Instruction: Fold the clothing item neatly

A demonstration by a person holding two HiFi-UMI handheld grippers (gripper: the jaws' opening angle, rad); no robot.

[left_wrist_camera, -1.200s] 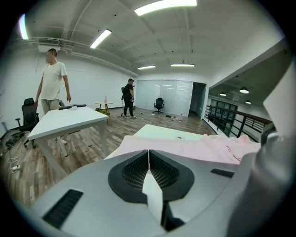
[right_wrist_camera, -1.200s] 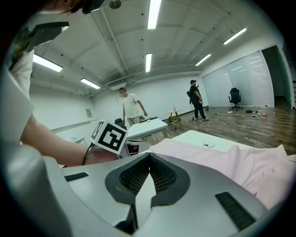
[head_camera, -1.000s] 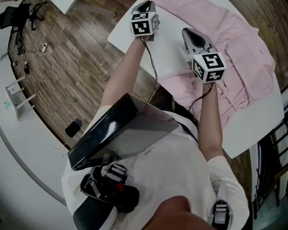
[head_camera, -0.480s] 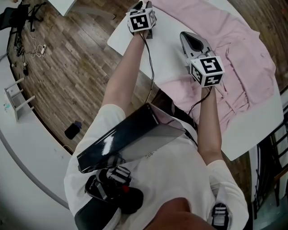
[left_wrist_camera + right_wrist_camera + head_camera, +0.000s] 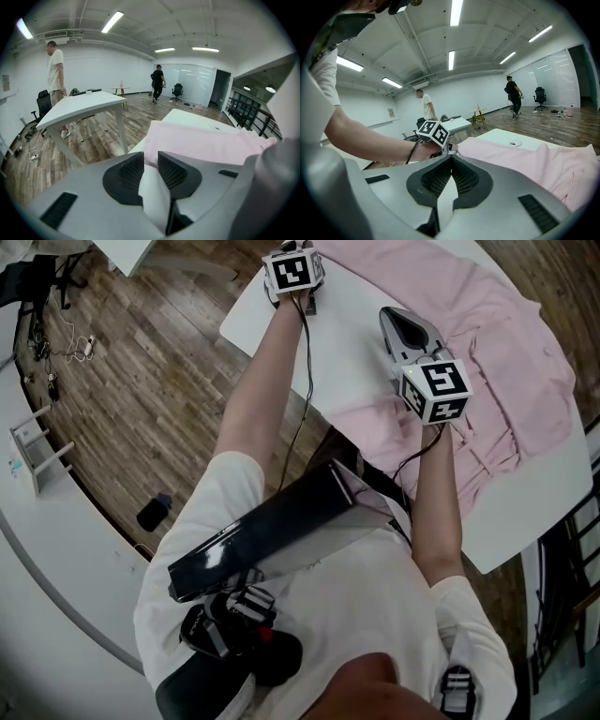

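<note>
As left gripper (image 5: 150, 158) opens empty, shirt (image 5: 201, 143) ahead

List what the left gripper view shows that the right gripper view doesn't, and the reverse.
Only the left gripper view: the left gripper, its fingers apart after just opening, with nothing between them; a black railing. Only the right gripper view: the right gripper, fingers shut and empty; the left hand and its marker cube. Both: the pink shirt on the white table.
</note>
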